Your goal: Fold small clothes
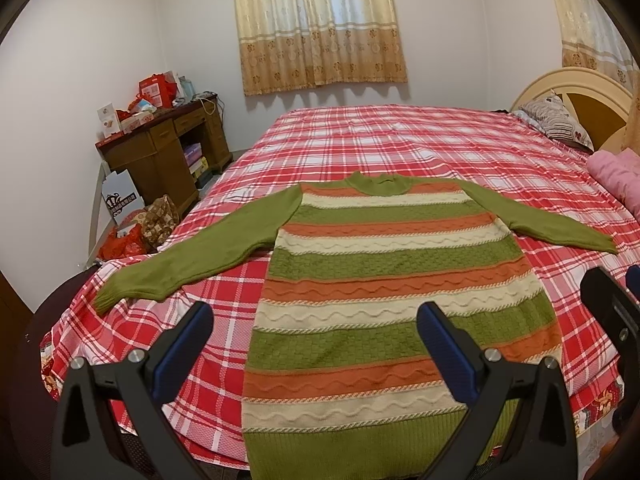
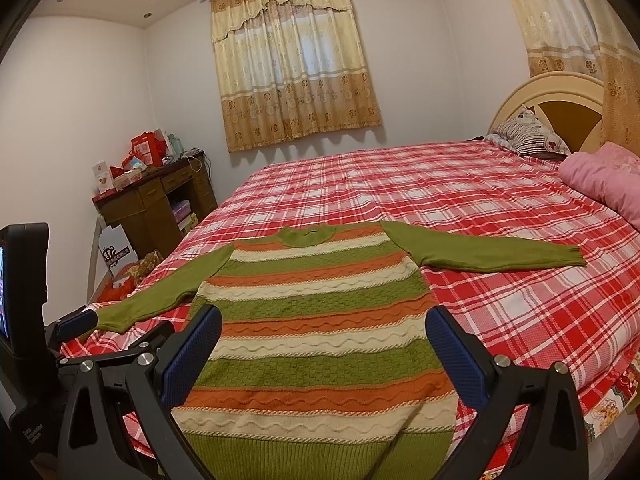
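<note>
Here, a knitted sweater [image 1: 384,280] with green, orange and cream horizontal bands and plain green sleeves lies spread flat, face up, on the near part of a bed covered by a red, white and pink plaid sheet [image 1: 400,140]. Its ribbed green hem hangs at the near edge of the mattress, its round collar points toward the far wall, and both sleeves are stretched outward and slightly down, the left cuff [image 1: 105,299] near the bed's left edge and the right cuff [image 2: 576,258] resting well out on the plaid. The left gripper [image 1: 315,330], black with blue ribbed pads, hovers above the lower body of the sweater with its jaws spread wide and nothing between them; one pad [image 1: 188,344] sits over the plaid beside the sweater's left edge. The right gripper [image 2: 323,334] hangs likewise over the lower bands, its jaws wide apart and empty. In the right wrist view the left gripper's body appears at the left, near the left cuff. Farther off, a striped pillow [image 2: 528,134] and a pink quilt [image 2: 600,180] lie by a cream rounded headboard [image 2: 552,92]. A brown wooden desk [image 1: 160,148] piled with red boxes stands left of the bed, and gold floral curtains [image 1: 316,28] cover the window on the far wall.
</note>
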Tool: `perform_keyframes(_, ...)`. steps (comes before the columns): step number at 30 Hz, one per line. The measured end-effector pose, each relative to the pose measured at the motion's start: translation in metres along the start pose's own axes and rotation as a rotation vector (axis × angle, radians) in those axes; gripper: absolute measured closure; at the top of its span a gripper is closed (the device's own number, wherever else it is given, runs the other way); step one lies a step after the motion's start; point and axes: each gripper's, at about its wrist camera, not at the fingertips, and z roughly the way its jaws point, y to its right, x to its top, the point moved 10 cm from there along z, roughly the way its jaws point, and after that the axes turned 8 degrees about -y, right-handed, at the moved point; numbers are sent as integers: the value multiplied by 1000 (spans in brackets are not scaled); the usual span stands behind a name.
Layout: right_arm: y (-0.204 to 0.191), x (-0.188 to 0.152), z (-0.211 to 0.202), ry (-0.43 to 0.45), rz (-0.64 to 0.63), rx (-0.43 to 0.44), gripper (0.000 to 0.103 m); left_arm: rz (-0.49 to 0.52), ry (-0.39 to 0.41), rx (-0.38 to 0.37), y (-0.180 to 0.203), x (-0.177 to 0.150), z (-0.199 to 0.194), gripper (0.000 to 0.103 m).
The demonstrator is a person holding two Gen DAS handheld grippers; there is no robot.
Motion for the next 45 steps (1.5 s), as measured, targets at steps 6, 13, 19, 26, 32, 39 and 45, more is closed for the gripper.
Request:
perform_keyframes(6,0,0,1,-2,0,1,1,-1,-2,-1,1,0,0,0)
perform_keyframes(13,1,-1,1,-4,1,-1,1,-1,-3,-2,1,0,0,0)
perform_keyframes(19,4,-3,4,-14,9,-8,1,-3,-15,-8,4,-3,6,0)
perform_keyframes(26,27,-2,17,-24,61,-14,1,7,-17,-35,6,-4,23,0)
perform_keyframes(32,95,8,39,-20,165,-106,1,-10,-34,-91,0,6,52,0)
perform_keyframes(39,221,50,61,4,398,-152,4,-38,-42,-68,-11,49,93,0)
perform_keyframes(45,354,77,70,8,558,-292,33,-76,-42,-8,-34,80,130,0)
